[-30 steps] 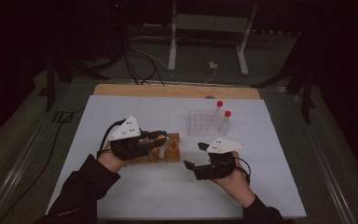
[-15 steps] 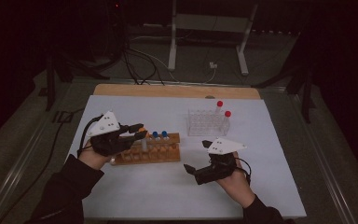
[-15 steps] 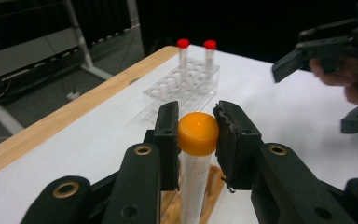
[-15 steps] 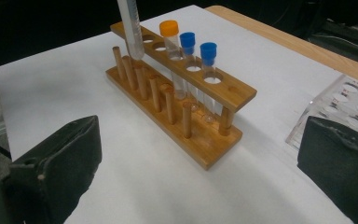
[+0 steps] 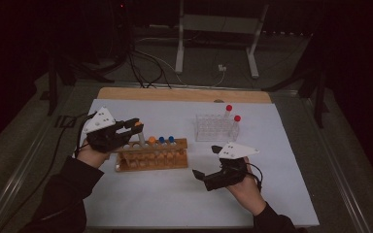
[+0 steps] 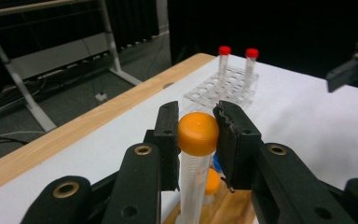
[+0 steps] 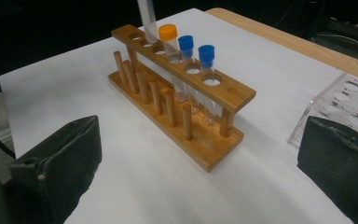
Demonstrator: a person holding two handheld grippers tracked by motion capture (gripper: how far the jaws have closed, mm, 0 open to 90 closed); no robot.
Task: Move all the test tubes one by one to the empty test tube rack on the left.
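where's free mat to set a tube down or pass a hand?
Bare: the near strip of the white mat in front of the wooden rack, and the far left patch behind it. Crowded: between the wooden rack, the clear rack and the right gripper.

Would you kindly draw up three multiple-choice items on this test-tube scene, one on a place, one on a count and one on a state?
1. Where do the red-capped tubes stand?
A. in the wooden rack
B. in the clear rack
C. flat on the table

2. How many blue-capped tubes stand in the wooden rack?
A. one
B. two
C. four

3. How is the left gripper?
A. shut on the orange-capped tube
B. open above the clear rack
C. lying on the table

Answers: 1 B, both rise from the clear rack; 2 B, two blue caps stand side by side; 3 A, its jaws clamp the cap of the orange-capped tube.
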